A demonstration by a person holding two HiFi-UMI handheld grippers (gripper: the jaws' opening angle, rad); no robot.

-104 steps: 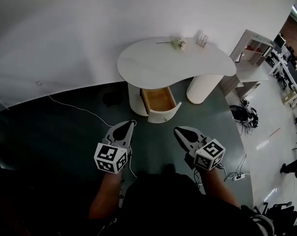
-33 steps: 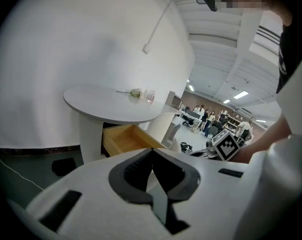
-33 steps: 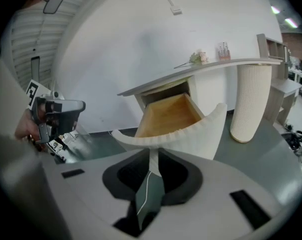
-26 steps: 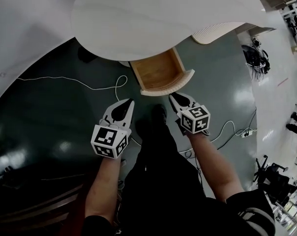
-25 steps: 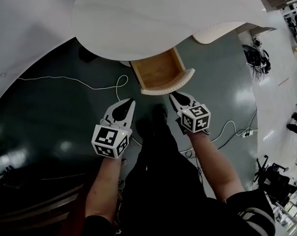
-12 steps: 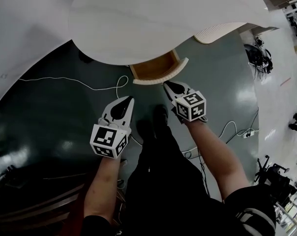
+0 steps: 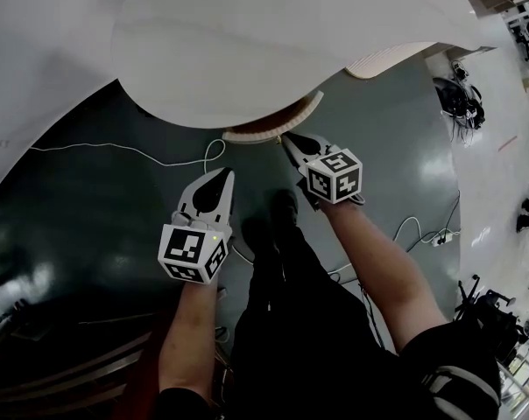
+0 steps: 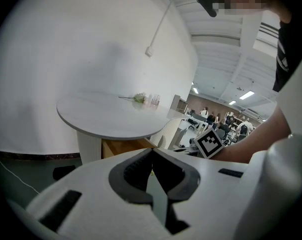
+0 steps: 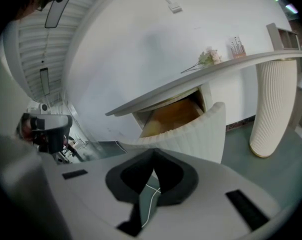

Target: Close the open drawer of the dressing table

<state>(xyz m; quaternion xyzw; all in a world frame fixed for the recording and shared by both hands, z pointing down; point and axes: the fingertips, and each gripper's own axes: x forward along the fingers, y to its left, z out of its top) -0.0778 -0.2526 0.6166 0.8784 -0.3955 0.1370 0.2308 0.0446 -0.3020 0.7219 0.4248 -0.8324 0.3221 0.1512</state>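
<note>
The white dressing table (image 7: pixel 247 51) fills the top of the head view. Its drawer (image 7: pixel 278 121) sticks out only a little from under the top, showing the ribbed cream front. My right gripper (image 7: pixel 287 138) is shut, and its tip rests against that front. In the right gripper view the drawer front (image 9: pixel 193 134) is right ahead of the right gripper (image 9: pixel 153 156), with the wooden inside (image 9: pixel 173 115) visible behind it. My left gripper (image 7: pixel 226 175) hangs shut and empty over the floor, short of the drawer. In its own view the left gripper (image 8: pixel 152 151) faces the table top (image 8: pixel 106 116).
A white cable (image 7: pixel 151 153) runs across the dark green floor to the left. The table's ribbed leg (image 9: pixel 271 104) stands at the right. A flower (image 9: pixel 207 58) lies on the table top. More cables and a power strip (image 7: pixel 438 234) lie on the floor at the right.
The right gripper has moved forward against the drawer front, and the drawer has slid most of the way in under the table top. The left gripper has hardly moved.
</note>
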